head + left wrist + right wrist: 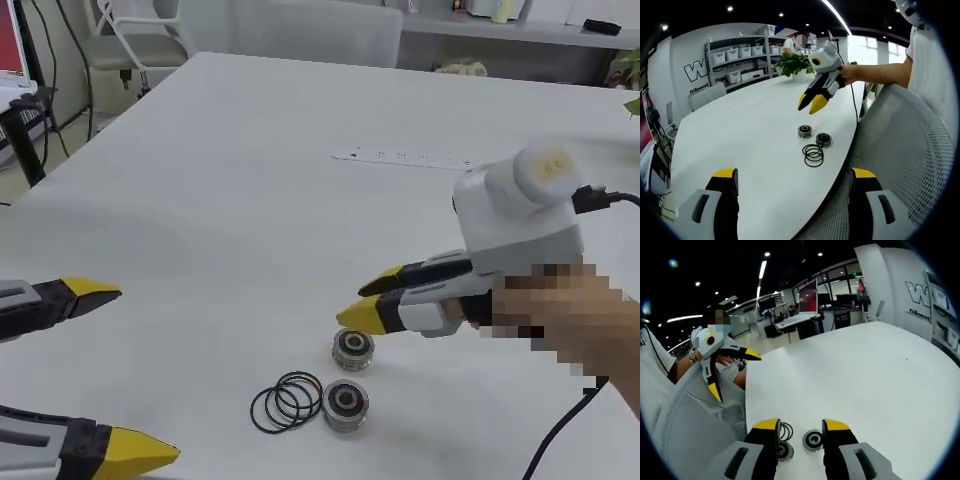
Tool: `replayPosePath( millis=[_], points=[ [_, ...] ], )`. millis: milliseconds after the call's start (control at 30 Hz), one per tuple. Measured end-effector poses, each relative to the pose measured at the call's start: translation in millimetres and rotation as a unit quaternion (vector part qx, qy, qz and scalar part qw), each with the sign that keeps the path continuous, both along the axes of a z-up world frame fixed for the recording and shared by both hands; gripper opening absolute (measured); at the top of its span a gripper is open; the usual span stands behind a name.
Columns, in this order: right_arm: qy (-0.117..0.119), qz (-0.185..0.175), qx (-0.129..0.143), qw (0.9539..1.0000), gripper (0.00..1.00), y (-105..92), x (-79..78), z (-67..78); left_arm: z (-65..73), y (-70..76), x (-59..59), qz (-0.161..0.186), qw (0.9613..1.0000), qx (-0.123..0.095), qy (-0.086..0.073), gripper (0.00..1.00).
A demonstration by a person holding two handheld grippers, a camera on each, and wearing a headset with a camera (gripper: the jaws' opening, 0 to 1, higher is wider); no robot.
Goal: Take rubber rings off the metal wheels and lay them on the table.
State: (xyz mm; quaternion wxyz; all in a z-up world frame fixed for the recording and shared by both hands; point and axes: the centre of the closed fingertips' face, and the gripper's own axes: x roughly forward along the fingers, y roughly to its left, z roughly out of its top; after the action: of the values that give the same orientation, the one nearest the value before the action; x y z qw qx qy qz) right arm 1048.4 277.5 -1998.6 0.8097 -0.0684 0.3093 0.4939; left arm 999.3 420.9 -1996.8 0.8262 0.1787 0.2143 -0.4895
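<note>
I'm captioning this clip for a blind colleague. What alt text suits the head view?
Two small round metal wheels sit on a white table beside a pile of thin black rubber rings. The yellow-tipped right claw, open, hovers near the farther wheel; the left claw is wide open at left.
</note>
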Motion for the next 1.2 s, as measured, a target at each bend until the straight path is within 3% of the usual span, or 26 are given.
replayPosePath(
  millis=[200, 533, 867, 1200],
  points=[
    [-0.022, 0.014, 0.007, 0.9996, 0.45, -0.4, -7.6, 21.9, 0.4, -1.0, -1.0, -0.003, 1.0, -0.002, 0.001, 0.9],
    [-0.071, 0.0, 0.02, 0.9972, 0.64, -19.8, -22.0, 48.5, 0.7, -3.3, -2.5, -0.006, 0.9999, -0.01, 0.006, 0.9],
    [-0.096, -0.043, 0.023, 0.9942, 0.82, -52.9, -41.7, 42.3, 0.7, -5.3, -3.9, -0.006, 0.9997, -0.019, 0.014, 0.92],
    [-0.105, -0.088, 0.024, 0.9903, 0.98, -68.7, -50.7, 26.5, 1.7, -5.9, -4.2, -0.003, 0.9994, -0.031, 0.018, 0.92]
  ],
)
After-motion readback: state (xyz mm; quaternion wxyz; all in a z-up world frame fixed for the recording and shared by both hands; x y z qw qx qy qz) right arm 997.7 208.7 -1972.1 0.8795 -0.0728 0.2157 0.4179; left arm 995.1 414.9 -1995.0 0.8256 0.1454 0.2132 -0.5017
